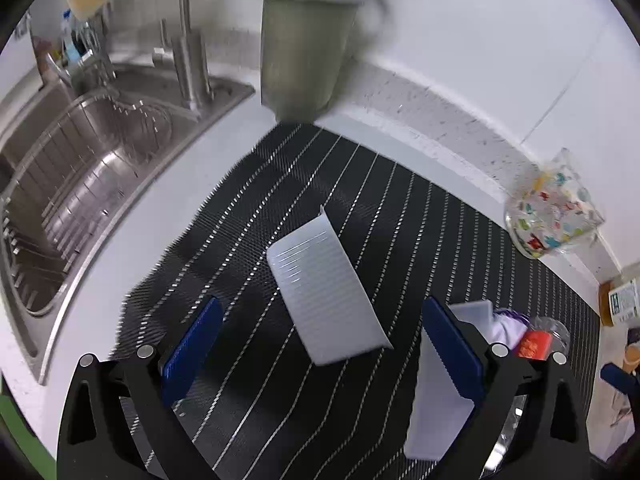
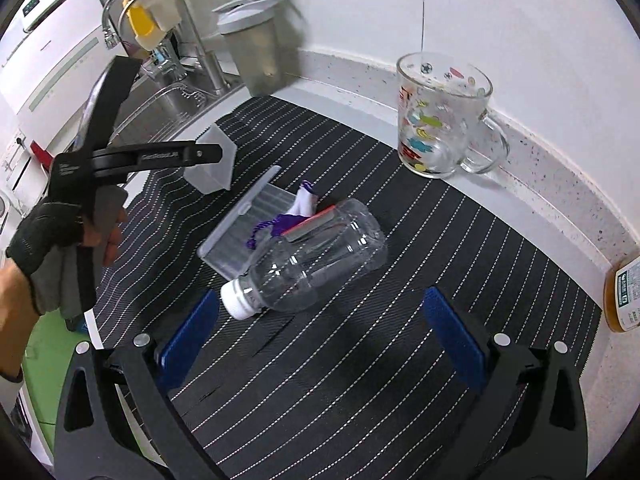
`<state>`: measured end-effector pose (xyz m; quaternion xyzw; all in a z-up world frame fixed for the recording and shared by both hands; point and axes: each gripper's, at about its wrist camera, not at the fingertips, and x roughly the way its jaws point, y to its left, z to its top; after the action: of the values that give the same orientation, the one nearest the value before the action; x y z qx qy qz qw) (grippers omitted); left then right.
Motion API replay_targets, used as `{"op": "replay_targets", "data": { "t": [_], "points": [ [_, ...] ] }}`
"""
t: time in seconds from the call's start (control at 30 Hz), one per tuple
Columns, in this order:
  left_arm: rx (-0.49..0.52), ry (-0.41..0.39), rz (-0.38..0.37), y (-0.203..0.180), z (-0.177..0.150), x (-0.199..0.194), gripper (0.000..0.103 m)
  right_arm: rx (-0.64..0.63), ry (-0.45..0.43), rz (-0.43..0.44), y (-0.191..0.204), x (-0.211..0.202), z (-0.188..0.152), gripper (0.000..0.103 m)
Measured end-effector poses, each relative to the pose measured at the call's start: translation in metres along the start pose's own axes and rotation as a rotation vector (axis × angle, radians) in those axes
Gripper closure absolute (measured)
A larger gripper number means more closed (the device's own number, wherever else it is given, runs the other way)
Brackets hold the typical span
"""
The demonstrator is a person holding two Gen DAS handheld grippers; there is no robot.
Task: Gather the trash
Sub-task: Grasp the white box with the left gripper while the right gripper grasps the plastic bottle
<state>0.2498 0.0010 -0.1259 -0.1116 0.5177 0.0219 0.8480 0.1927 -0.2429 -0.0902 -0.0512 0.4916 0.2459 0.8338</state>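
Note:
An empty clear plastic bottle (image 2: 316, 256) with a white cap lies on its side on the black striped mat (image 2: 360, 360). My right gripper (image 2: 322, 340) stands open just in front of it, holding nothing. Behind the bottle lie a clear plastic tray (image 2: 240, 232), a purple-and-white pouch (image 2: 306, 202) and a red wrapper (image 2: 316, 220). My left gripper (image 1: 322, 352) is open above a ribbed white plastic piece (image 1: 324, 292). A second white piece (image 1: 436, 400) lies by its right finger. In the right wrist view a gloved hand (image 2: 52, 232) holds the left gripper over the ribbed white piece (image 2: 216, 160).
A printed glass mug (image 2: 440, 120) stands at the mat's back edge by the wall. A grey shaker cup (image 1: 304, 40) stands beside the steel sink (image 1: 80, 184) with its faucet. An amber bottle (image 2: 624, 296) sits at the far right.

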Motion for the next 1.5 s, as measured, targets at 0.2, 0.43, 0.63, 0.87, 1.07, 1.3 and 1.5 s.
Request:
{"op": "replay_targets", "data": {
  "t": [0.2, 0.43, 0.63, 0.87, 1.07, 1.3, 1.5],
  "points": [
    [-0.027, 0.036, -0.007, 0.006, 0.000, 0.018, 0.049, 0.014, 0.006, 0.005, -0.005, 0.007, 0.004, 0.003],
    [0.014, 0.022, -0.026, 0.007, -0.001, 0.016, 0.070, 0.039, 0.011, 0.011, -0.004, 0.012, 0.005, 0.003],
    [0.083, -0.039, -0.013, 0.003, -0.004, -0.015, 0.071, 0.084, 0.023, 0.009, -0.001, 0.020, 0.006, 0.003],
    [0.151, -0.093, -0.008, 0.005, -0.013, -0.051, 0.071, 0.226, 0.057, 0.030, -0.005, 0.041, 0.007, 0.003],
    [0.158, -0.098, -0.026, 0.015, -0.024, -0.064, 0.071, 0.344, 0.075, 0.061, -0.012, 0.062, 0.009, 0.003],
    [0.140, -0.090, -0.041, 0.025, -0.034, -0.069, 0.071, 0.404, 0.100, 0.095, -0.015, 0.080, 0.012, 0.014],
    [0.133, -0.082, -0.055, 0.025, -0.041, -0.071, 0.071, 0.387, 0.097, 0.109, -0.012, 0.081, 0.015, 0.027]
  ]
}}
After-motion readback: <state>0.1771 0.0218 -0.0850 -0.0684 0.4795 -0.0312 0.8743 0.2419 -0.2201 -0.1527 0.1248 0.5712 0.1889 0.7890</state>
